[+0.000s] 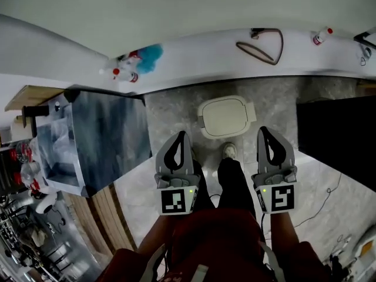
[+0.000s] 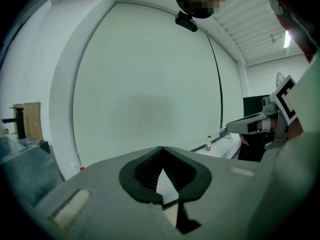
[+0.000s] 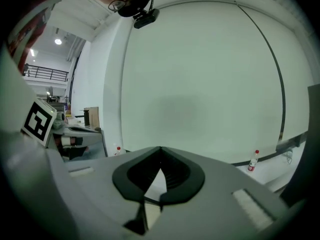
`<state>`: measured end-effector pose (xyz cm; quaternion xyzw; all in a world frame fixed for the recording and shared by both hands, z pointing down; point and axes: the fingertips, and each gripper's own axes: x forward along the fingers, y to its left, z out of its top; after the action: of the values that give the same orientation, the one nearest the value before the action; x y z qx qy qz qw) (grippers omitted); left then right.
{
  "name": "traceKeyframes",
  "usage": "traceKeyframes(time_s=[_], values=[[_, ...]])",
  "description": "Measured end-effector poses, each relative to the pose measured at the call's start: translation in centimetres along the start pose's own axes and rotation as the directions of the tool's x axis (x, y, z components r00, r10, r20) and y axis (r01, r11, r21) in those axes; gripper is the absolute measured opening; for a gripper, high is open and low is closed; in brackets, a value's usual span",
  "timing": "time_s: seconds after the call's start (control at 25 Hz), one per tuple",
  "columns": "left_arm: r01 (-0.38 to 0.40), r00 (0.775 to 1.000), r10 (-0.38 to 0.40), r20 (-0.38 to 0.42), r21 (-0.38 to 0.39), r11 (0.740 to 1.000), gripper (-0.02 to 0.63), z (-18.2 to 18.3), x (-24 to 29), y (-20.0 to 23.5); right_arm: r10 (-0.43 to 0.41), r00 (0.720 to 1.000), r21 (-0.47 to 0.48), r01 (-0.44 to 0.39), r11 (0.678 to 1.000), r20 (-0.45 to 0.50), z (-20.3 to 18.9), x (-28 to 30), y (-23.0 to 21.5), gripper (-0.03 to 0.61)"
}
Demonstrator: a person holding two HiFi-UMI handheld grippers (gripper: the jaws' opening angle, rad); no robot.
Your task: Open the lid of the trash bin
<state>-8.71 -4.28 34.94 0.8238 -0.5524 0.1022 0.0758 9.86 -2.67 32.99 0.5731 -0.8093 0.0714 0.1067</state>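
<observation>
The trash bin (image 1: 226, 117) stands on the floor ahead of the person's feet, and its cream lid lies flat and closed. My left gripper (image 1: 181, 135) hangs just left of the bin, jaws together and holding nothing. My right gripper (image 1: 262, 130) hangs just right of the bin, also shut and empty. Both are held above the floor, apart from the lid. The left gripper view (image 2: 161, 149) and the right gripper view (image 3: 160, 149) face a white wall, and the bin is out of both.
A grey metal cabinet (image 1: 100, 140) stands at the left, a black block (image 1: 338, 140) at the right. The white ledge behind holds bottles (image 1: 124, 73), a blue duster (image 1: 150, 56) and a looped cable (image 1: 262, 46). A shoe (image 1: 229, 151) sits near the bin.
</observation>
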Motion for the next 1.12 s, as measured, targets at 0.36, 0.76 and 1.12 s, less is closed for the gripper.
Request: traceKeyframes(time_s=[0.36,0.76,1.12], values=[[0.089,0.992,-0.091,-0.092,-0.030,0.996,0.002,-8.5,2.0,1.6,-0.013,0.995,0.046,0.018,0.999,-0.095,-6.3,1.5,4.6,0.000],[0.117,0.967,-0.125,-0.221,-0.049,0.992,0.002,-23.9,4.8,2.7,0.027,0.976,0.115,-0.002,0.993,-0.214,-18.0,4.2,8.1,0.000],[0.156,0.937,-0.161,-0.309,-0.043,0.987,0.002,-34.6,7.1,3.4,0.056,0.958,0.139,-0.017,0.990,-0.282,-25.4,7.8,10.7,0.000]])
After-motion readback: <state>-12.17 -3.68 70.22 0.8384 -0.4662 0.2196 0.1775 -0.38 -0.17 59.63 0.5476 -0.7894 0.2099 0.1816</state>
